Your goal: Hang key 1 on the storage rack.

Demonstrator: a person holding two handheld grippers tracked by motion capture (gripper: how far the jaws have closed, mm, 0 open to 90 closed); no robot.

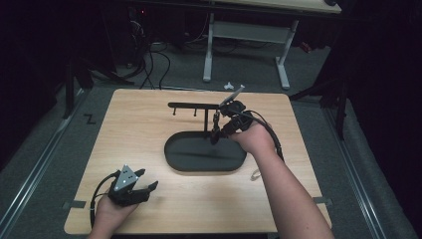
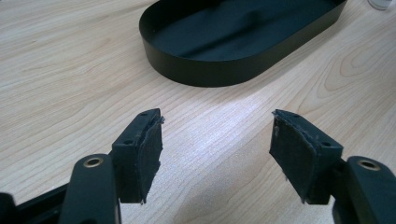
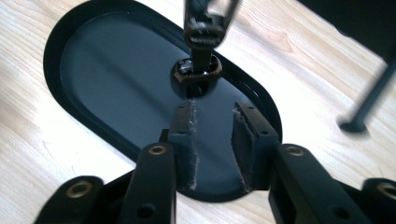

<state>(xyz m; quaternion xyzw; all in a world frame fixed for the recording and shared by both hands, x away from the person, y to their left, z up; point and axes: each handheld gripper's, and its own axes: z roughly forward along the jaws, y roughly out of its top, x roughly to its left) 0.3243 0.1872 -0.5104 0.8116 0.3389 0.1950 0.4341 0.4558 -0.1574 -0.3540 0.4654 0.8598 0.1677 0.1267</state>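
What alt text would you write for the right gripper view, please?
The right gripper hovers over a black oval tray on a light wooden table, its jaws slightly apart with nothing between them. Just beyond them, a dark post rises from the tray's floor.

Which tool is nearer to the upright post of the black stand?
Right. The right tool is over the black tray, right beside the post, its jaws slightly apart with nothing between them. The left tool rests at the near left of the table, well short of the tray.

Left tongs (image 1: pixel 144 185) rest with jaws wide apart; right tongs (image 1: pixel 217 130) (narrowly parted) reach forward.
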